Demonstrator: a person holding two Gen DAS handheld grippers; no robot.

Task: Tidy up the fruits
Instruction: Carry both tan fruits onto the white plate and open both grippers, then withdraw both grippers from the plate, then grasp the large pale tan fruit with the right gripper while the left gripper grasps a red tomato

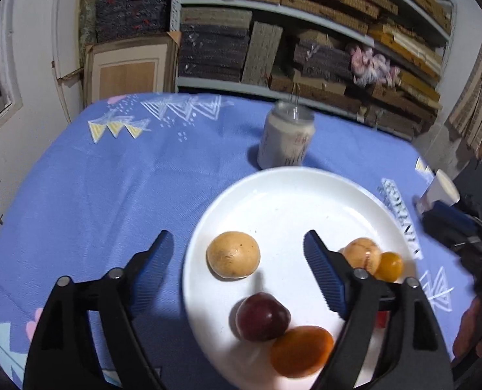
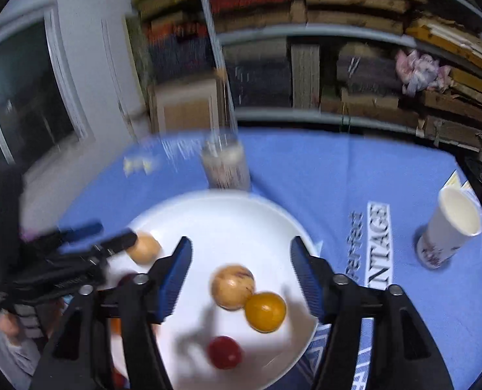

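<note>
Closest in the left wrist view, the left gripper (image 1: pixel 237 256) stands wide, with nothing pinched between its blue pads. It hangs over the near left side of a white plate (image 1: pixel 306 195). An orange fruit (image 1: pixel 301 351) lies at the near edge of the plate, touching a dark red plum (image 1: pixel 262 317). A bit farther in, a round tan fruit (image 1: pixel 233 254) sits alone between the two open fingers, touching neither. On the right side of the plate, another tan fruit (image 1: pixel 361 255) touches a small yellow fruit (image 1: pixel 392 266).

In the right wrist view, the right gripper (image 2: pixel 241 260) is wide too and holds nothing. Nearest to it lies a small red fruit (image 2: pixel 224 352) (it looks blurry). Just past it, the yellow fruit (image 2: pixel 265 311) and the tan fruit (image 2: pixel 232 286) touch each other, both between the open fingers. The other gripper reaches in from the left beside the lone tan fruit (image 2: pixel 144 247).

The plate (image 2: pixel 241 208) sits on a blue tablecloth (image 1: pixel 110 178) with white zigzag patterns. Behind the plate stands a pale can (image 1: pixel 286 136) with something thin sticking out of its top. Off to the right stands a white paper cup (image 2: pixel 449 230), well apart from the plate. Farthest back are shelves (image 1: pixel 306 16) packed with flat stacks, and a wooden panel (image 1: pixel 128 68) leans by the wall.
</note>
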